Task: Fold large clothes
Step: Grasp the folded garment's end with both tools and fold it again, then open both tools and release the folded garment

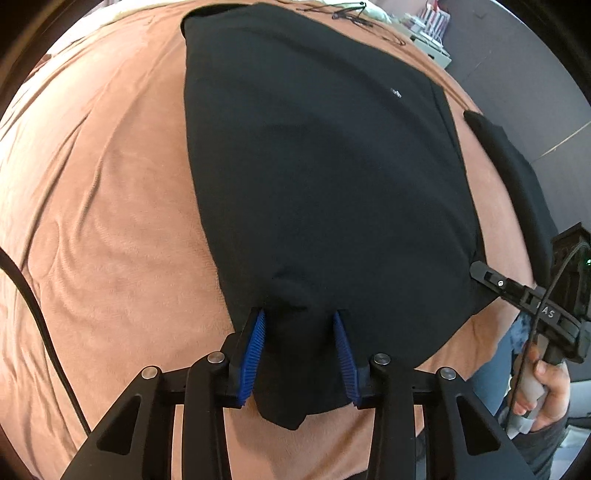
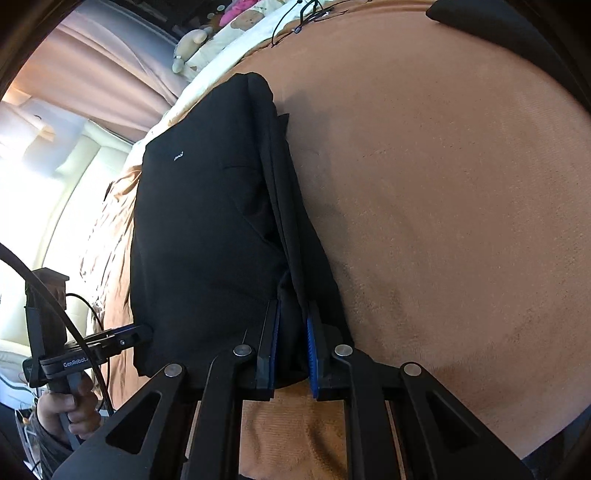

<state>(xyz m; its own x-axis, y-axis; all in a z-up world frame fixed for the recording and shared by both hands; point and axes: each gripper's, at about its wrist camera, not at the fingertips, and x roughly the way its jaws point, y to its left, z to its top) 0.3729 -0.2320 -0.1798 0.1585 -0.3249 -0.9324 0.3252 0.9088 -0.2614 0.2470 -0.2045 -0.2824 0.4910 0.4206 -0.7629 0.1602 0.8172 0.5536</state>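
Observation:
A black garment (image 1: 314, 166) lies folded lengthwise on a brown bedspread (image 1: 110, 184). In the left wrist view my left gripper (image 1: 300, 314) straddles its near corner. The blue pads (image 1: 255, 354) stand well apart, and the cloth bunches loosely between them. At the right edge my right gripper (image 1: 476, 267) bites the garment's other near corner. In the right wrist view that right gripper (image 2: 291, 314) is shut on the layered edge of the garment (image 2: 203, 221), which looks lifted off the bedspread (image 2: 443, 184). My left gripper (image 2: 144, 332) touches the garment's left corner there.
Another black cloth (image 1: 517, 177) lies at the bed's right side, also seen as a black cloth (image 2: 498, 22) at the top right. A hand (image 1: 550, 384) holds the right gripper's handle. A plush toy (image 2: 192, 40), pillows and thin cables (image 1: 351, 14) sit at the bed's far end.

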